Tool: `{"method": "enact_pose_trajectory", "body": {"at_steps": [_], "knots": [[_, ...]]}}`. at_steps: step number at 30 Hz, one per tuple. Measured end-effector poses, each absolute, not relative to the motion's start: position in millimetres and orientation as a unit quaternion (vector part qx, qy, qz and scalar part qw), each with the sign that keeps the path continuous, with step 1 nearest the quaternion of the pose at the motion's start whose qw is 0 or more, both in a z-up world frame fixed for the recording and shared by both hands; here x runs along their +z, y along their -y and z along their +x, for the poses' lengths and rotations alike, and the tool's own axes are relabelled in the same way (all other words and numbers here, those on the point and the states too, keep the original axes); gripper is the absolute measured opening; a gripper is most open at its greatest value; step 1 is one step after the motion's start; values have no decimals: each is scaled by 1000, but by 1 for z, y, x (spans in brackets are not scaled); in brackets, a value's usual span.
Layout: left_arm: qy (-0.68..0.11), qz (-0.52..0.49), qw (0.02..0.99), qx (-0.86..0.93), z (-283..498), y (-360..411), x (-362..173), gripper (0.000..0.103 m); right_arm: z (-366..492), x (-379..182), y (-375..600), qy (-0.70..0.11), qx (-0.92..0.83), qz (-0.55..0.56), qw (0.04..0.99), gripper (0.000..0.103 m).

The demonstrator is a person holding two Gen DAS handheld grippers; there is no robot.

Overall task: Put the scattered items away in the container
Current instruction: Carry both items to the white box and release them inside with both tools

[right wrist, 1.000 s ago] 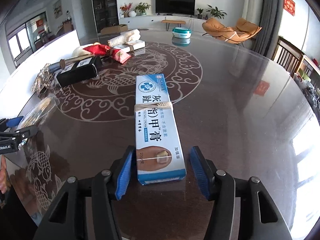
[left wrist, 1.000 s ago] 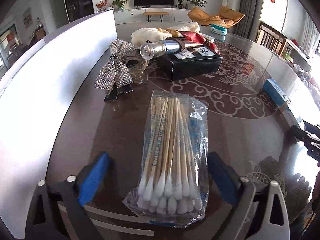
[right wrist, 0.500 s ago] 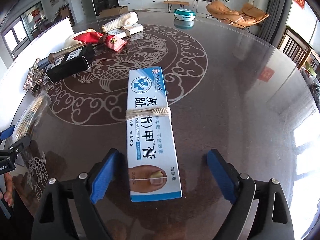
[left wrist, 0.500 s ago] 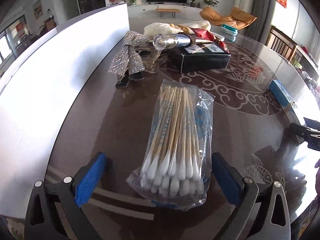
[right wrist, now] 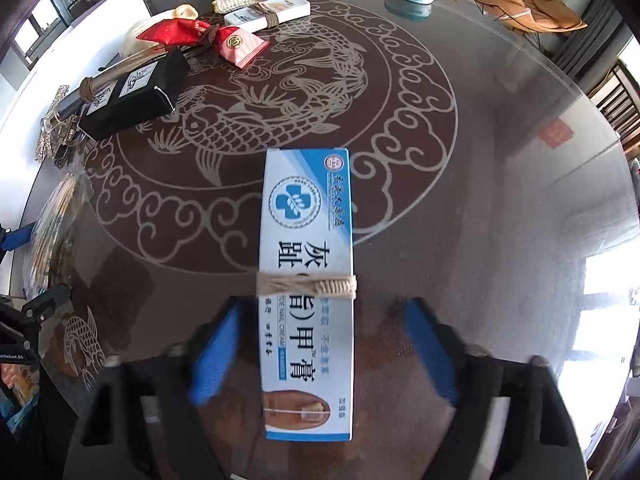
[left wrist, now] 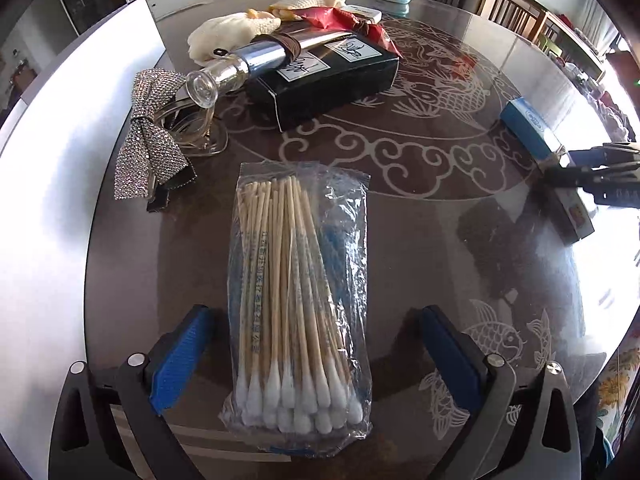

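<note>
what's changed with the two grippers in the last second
Both grippers tipped down over their targets. The left gripper straddles the cotton swab bag, jaws closing but clear of it. The right gripper widened, and is now closing on the blue box, not yet touching. Bag and box haven't moved.

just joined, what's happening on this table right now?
A person works two handheld grippers over a glass-topped table. The left gripper straddles a bag of cotton swabs, jaws closing, pads not touching it. The right gripper is closing around a blue-and-white cream box, also without contact. Both items lie on the table; no container is clearly visible.
</note>
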State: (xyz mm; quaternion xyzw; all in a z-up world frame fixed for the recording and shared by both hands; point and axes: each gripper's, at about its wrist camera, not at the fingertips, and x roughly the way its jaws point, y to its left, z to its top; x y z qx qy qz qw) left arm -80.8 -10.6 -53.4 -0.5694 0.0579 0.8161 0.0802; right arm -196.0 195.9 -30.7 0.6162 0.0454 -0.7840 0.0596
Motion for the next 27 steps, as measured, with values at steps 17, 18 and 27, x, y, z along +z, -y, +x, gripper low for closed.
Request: {"method": "enact_pose_trajectory", "body": {"at_steps": [17,18,27], "knots": [[17,-507,133,851,-53,20,5,34,-151,3,-178,-37,-812,576,83,42],[20,-499,135,856,-51,26,16,34,-151,6,-172,-39,-811,577,88,42],[69,-448,54,890,-43,161,84,34,-172,64,-52,-48,-827,525,196,42]]}}
